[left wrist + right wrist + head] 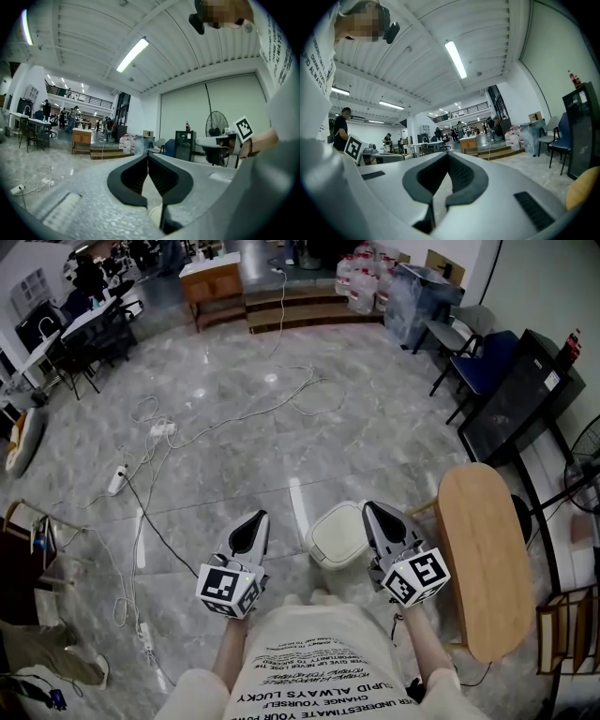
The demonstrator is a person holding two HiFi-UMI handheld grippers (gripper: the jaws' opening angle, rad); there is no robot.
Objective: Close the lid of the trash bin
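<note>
Your left claw (262, 516) and right claw (368, 507) are both clenched empty and held level. The trash bin (339, 534) between them looks lidded already, so I'd guess nothing needs grabbing.

Ahead: you have open marble floor (375, 418) beyond the trash bin (336, 532), as far as the wooden steps (309, 307).
Right: the oval wooden table (483, 559) stands just beside your right gripper (372, 509) and blocks a swing outward.
Below: the trash bin sits low between your two grippers, nearer the right one.
Left: cables (150, 512) and a power strip (116, 481) lie flat on the floor, so the air around your left gripper (260, 517) is free.
Far right: a blue chair (483, 367) and a black cabinet (520, 395) stand well apart from you.
</note>
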